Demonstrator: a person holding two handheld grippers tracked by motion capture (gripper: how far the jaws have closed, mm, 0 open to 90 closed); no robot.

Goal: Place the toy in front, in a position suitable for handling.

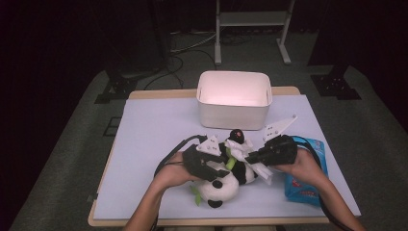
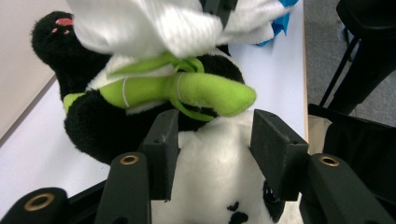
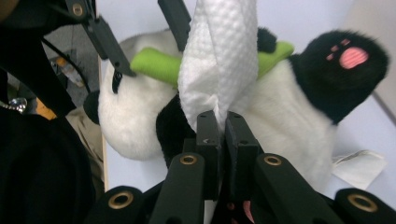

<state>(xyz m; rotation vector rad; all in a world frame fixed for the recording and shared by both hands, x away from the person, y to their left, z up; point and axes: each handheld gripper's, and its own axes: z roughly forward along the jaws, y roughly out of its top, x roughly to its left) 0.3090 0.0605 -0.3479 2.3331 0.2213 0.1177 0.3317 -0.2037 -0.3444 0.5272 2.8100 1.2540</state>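
The black-and-white plush panda (image 1: pixel 226 180), with a lime-green plush bamboo stalk (image 2: pixel 187 91) tied across its chest, lies on its back near the front edge of the pale blue table top (image 1: pixel 154 130), between the person's two hands and well short of the white plastic bin (image 1: pixel 234 99) at the far side. The right gripper (image 3: pixel 218 122) has its jaws pinched tight on a white embossed paper towel (image 3: pixel 219 60), which hangs over the panda's belly and chest, so the work looks to me like wiping the toy down. I'd say we're in the middle of it: the towel is on the body, but the head and legs show no towel on them. The left gripper (image 2: pixel 212 142) stands part-open, its jaws either side of the white head with no clear press, so I read it as steadying rather than gripping. The panda's long axis runs from the near edge away toward the bin, slightly slanted: white head toward the person, black foot with its pink pad (image 3: pixel 353 57) pointing at the bin. The bamboo lies crosswise to that axis. A blue wipes packet (image 1: pixel 308 173) sits just beyond the right hand, with a crumpled scrap of tissue (image 3: pixel 358 167) beside the panda.
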